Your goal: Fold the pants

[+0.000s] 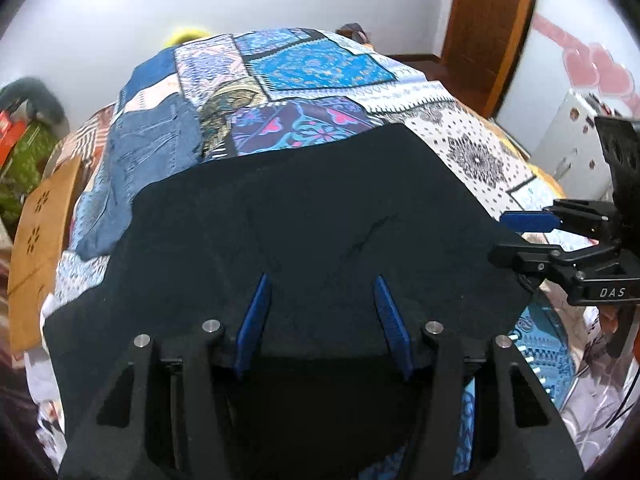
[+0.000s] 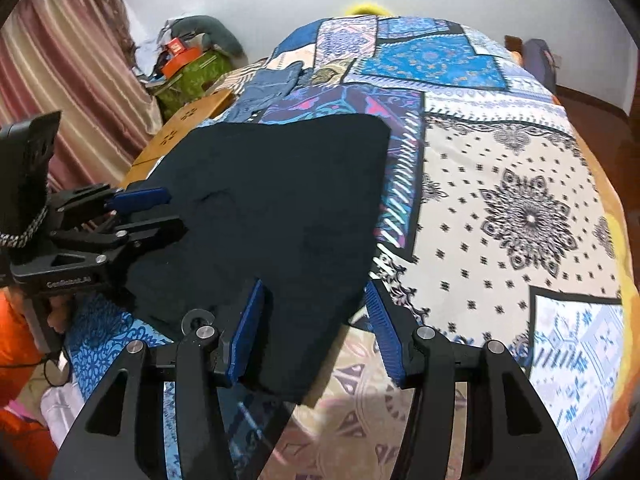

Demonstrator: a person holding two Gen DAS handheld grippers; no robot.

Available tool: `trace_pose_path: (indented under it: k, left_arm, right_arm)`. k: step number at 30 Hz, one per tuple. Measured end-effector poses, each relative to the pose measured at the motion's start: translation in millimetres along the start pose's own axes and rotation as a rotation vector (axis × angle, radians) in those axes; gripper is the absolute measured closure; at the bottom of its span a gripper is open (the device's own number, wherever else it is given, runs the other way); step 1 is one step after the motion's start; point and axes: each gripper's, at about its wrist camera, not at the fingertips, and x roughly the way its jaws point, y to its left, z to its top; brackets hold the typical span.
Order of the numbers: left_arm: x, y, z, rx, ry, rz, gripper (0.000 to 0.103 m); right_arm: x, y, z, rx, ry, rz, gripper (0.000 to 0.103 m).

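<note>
Over dark pants (image 1: pixel 304 216) near edge: left gripper (image 1: pixel 322 300), right gripper (image 2: pixel 314 308) level, jaws spread.

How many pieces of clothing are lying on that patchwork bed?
2: dark navy folded pants near the bed's front edge, and blue denim jeans beyond them, further left. More may be hidden.

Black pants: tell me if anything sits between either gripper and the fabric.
Nothing visible does. The black pants lie flat on the patchwork bedspread. The left gripper is open over their near edge, the right gripper open at their near right corner. The blue jeans lie beyond, out of the way.
</note>
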Motion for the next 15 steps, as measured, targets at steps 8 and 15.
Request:
trace_pose_path:
  k: [8, 15]
  left_arm:
    - [-63, 57, -10, -0.174, -0.129, 0.069, 0.046]
    - [-123, 130, -41, -0.374, -0.229, 0.125, 0.023]
  right_arm:
    - [-32, 32, 24, -0.086, -0.098, -0.020, 0.053]
    - [-35, 72, 52, -0.157, -0.171, 0.027, 0.051]
